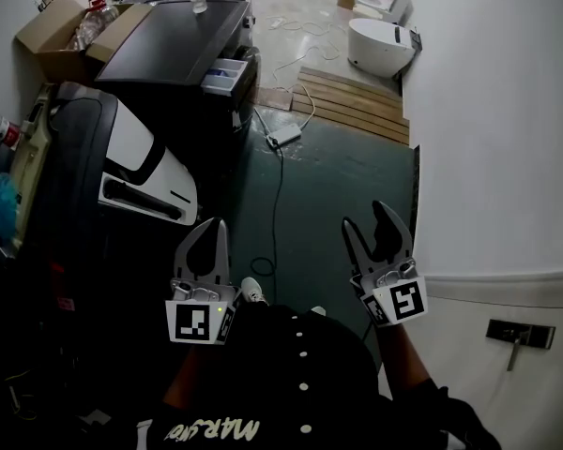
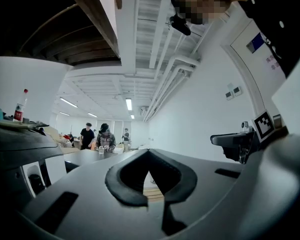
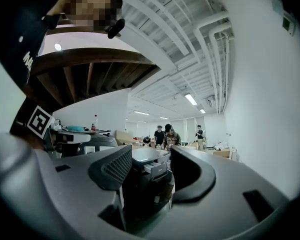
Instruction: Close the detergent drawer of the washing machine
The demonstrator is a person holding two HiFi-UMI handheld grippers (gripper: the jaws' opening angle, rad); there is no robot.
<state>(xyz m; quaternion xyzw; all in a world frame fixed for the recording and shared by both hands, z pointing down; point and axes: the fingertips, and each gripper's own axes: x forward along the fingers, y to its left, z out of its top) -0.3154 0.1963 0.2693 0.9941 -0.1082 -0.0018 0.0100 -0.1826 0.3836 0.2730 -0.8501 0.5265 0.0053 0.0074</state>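
In the head view, the dark washing machine point(image 1: 178, 40) stood at the far end of the green floor point(image 1: 338, 186). Its detergent drawer point(image 1: 227, 73) stuck out of the machine's front at an upper corner — not yet pushed in. A cardboard box point(image 1: 52, 36) sat just beside the machine, and a white cable point(image 1: 280, 186) trailed over the floor in front of it. Both grippers were well apart from the machine: the left gripper point(image 1: 213, 228) with fingers together, the right gripper point(image 1: 363, 216) with fingers spread.

In the left gripper view, the fingers point(image 2: 120, 184) met at their tips with nothing between them.

In the right gripper view, the fingers point(image 3: 110, 169) stood wide apart and empty — the washing machine point(image 3: 142, 155) and its open detergent drawer point(image 3: 155, 168) showed far off through the gap, with people point(image 3: 166, 134) standing behind the machine.
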